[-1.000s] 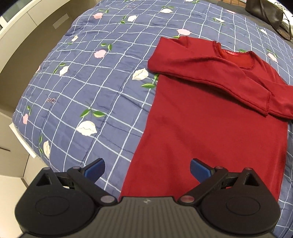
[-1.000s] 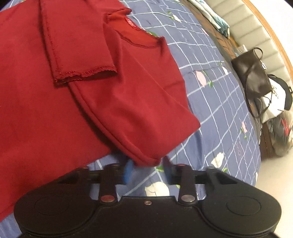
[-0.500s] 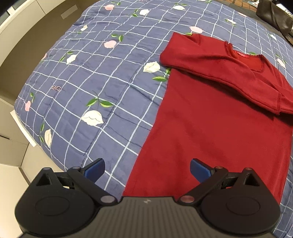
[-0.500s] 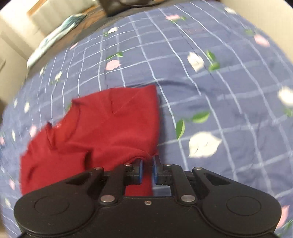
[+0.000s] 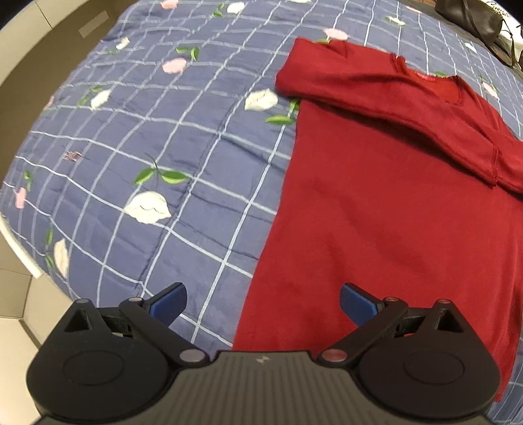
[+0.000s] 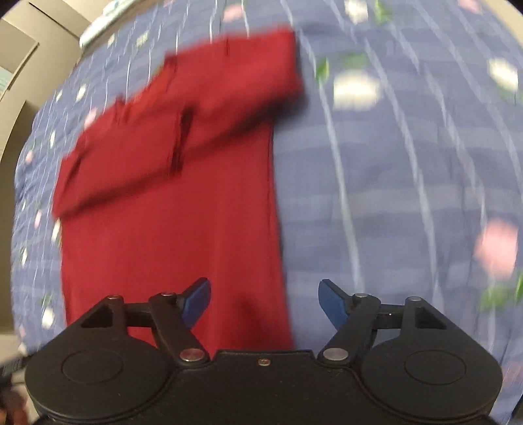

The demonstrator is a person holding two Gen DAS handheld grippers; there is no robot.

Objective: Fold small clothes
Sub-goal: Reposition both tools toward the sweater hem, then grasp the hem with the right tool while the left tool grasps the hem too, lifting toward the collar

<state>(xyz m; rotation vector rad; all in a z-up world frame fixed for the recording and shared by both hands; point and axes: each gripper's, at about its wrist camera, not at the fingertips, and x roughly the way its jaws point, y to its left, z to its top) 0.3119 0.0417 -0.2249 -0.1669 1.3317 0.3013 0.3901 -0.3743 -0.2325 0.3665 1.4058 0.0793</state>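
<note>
- The red long-sleeved top (image 5: pixel 385 209) lies flat on the bed's blue checked quilt (image 5: pixel 137 137), filling the right half of the left wrist view and the left and centre of the right wrist view (image 6: pixel 170 209).
- Done so far, as the cloth lies: both sleeves are folded in across the chest. In the left wrist view one sleeve (image 5: pixel 376 94) runs as a band from the upper middle of the frame down to the right edge, its cuff (image 5: pixel 493 166) lying over the other. The right wrist view is smeared by motion, yet it shows the same crossed band near the top of the garment.
- Left, by my reading: the body is at full length, so the fold bringing the hem up toward the collar is not yet made, and any further halving comes after that.
- The garment's long axis runs from the lower edge of each frame toward the top. The neckline (image 5: pixel 447 88) sits at the upper right in the left wrist view, away from the camera; the hem lies at the bottom, partly hidden under the tool body.
- The left hand-held gripper (image 5: pixel 263 302) has its jaws spread wide and holds nothing; it straddles the garment's left side edge near the hem.
- The right hand-held gripper (image 6: pixel 263 304) is likewise spread and empty, over the garment's right side edge low in its frame.
- A dark bag (image 5: pixel 474 16) sits at the upper right corner of the left wrist view, well apart from the top.
</note>
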